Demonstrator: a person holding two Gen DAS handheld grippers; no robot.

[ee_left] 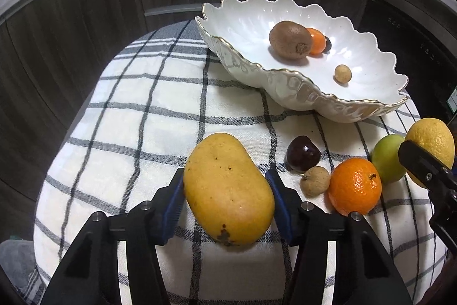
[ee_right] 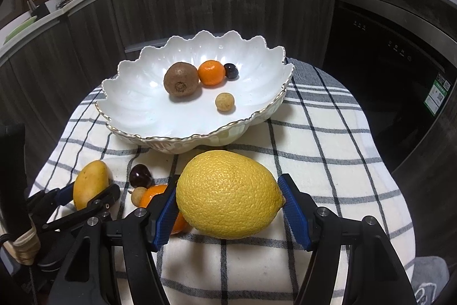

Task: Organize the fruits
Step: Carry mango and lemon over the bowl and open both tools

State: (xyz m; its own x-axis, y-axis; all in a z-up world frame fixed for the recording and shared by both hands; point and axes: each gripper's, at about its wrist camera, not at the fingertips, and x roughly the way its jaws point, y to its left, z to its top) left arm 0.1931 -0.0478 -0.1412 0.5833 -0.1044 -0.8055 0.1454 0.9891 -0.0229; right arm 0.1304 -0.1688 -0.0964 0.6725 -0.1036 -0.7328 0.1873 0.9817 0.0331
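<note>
While four fruits already lie in the bowl, six are left on the cloth, so I judge the sorting under halfway.

Left wrist view
- Bowl (ee_left: 300, 93): on the checked cloth (ee_left: 128, 133); inside it a kiwi (ee_left: 290, 39), a small orange (ee_left: 317, 40) touching the kiwi, a dark cherry (ee_left: 328, 43) half hidden behind that orange, and a longan (ee_left: 342, 73) lying apart.
- Left to move: mango (ee_left: 228, 193), cherry on the cloth (ee_left: 303, 153), second longan (ee_left: 315, 181), tangerine (ee_left: 355, 186), green fruit (ee_left: 390, 157), lemon (ee_left: 431, 145), all on the near side of the bowl.
- Left claw (ee_left: 227, 196): my jaws stand partly open, one on each side of the mango, which lies on the cloth. The left pad (ee_left: 174, 202) touches its flank; the right pad (ee_left: 278, 196) looks to touch or nearly so. I cannot call it a firm hold yet.
- Right claw: only one black finger shows, in front of the lemon.

Right wrist view
- Bowl (ee_right: 197, 130): the same four fruits inside; the lemon (ee_right: 228, 195) sits just in front of it.
- Right claw (ee_right: 228, 207): about half open, both blue pads against the lemon's ends, so I have it gripped. Whether it is off the cloth I cannot tell.
- Left claw (ee_right: 85, 196): seen left of the bowl's near edge, around the mango (ee_right: 90, 183).
</note>
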